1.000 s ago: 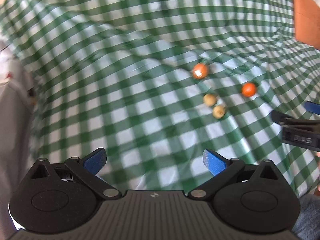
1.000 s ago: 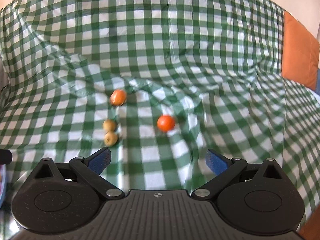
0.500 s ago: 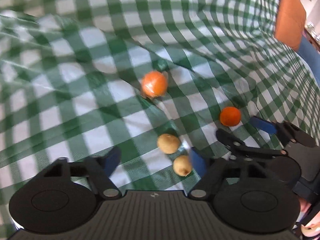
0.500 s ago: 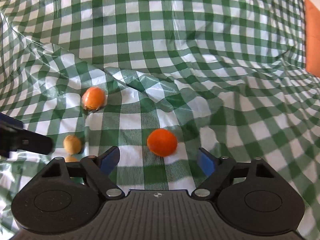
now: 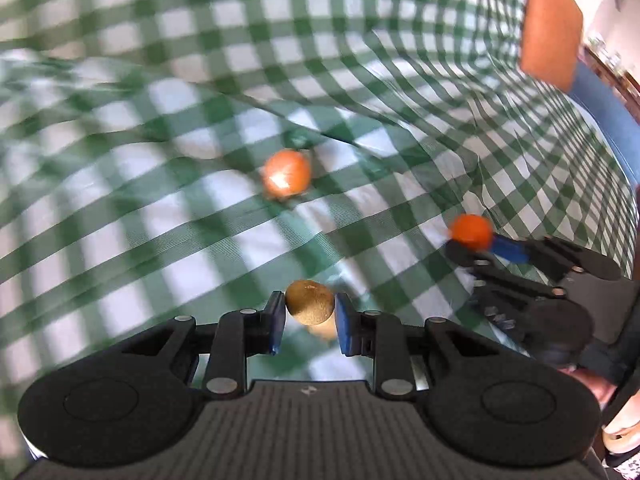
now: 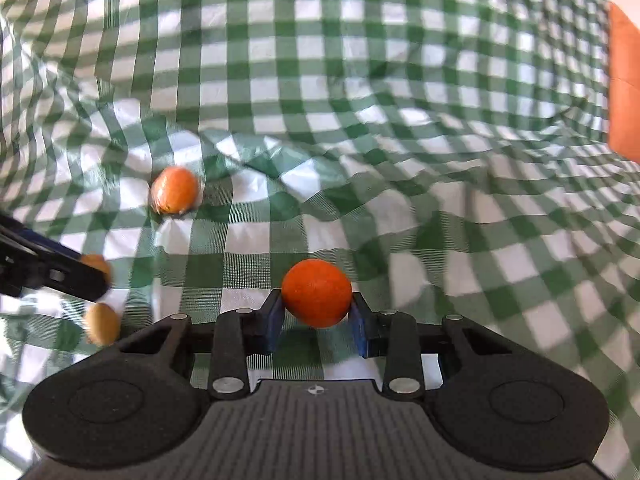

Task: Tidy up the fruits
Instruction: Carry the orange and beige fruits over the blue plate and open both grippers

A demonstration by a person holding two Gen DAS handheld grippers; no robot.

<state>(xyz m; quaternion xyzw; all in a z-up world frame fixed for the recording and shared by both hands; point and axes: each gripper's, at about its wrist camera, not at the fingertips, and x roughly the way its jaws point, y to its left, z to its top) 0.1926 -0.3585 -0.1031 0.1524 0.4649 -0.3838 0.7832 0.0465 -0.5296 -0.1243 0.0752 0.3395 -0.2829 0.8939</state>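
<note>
Where both tongs were spread moments ago, the left gripper now pinches a brown fruit and the right gripper is closing on an orange fruit, ready for lifting.

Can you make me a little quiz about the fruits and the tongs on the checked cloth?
1. True or false: the left tongs are shut on a brown fruit.
2. Which fruit sits between the closing right tongs? A) bright orange fruit B) banana C) green apple
3. How many fruits lie free on the green checked cloth?

Key: 1. True. 2. A. 3. Two: the paler orange fruit and the second brown fruit.
</note>
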